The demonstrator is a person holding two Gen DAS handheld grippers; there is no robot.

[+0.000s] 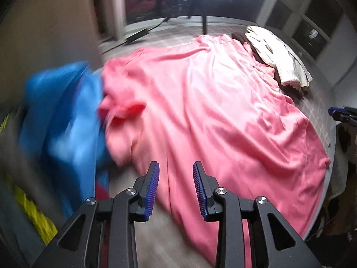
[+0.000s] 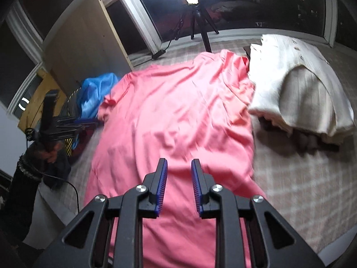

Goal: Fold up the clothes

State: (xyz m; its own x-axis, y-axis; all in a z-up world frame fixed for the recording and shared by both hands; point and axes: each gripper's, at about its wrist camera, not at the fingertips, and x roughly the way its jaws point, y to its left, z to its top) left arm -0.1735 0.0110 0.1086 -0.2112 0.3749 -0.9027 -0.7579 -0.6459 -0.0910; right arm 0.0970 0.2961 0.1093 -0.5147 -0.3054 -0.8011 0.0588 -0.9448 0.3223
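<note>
On the bed (image 2: pixel 301 178), the pink shirt (image 2: pixel 174 111) looks light, limp, slippery; pinch its hem corners. Left tool (image 1: pixel 176 167) and right tool (image 2: pixel 179 164) hover spread, empty.

Bare checked bedcover (image 2: pixel 301 178) lies open right of the pink garment (image 2: pixel 174 111); cream stack (image 2: pixel 290 84) blocks beyond.

pink garment (image 2: pixel 174 116) smooth cloth with slight sheen, blue fabric (image 2: pixel 93 93) shiny and crinkled, cream garment (image 2: pixel 290 84) matt textured knit, bedcover (image 2: pixel 301 189) matt checked weave, gripper pads (image 2: pixel 164 185) ribbed blue rubber
</note>
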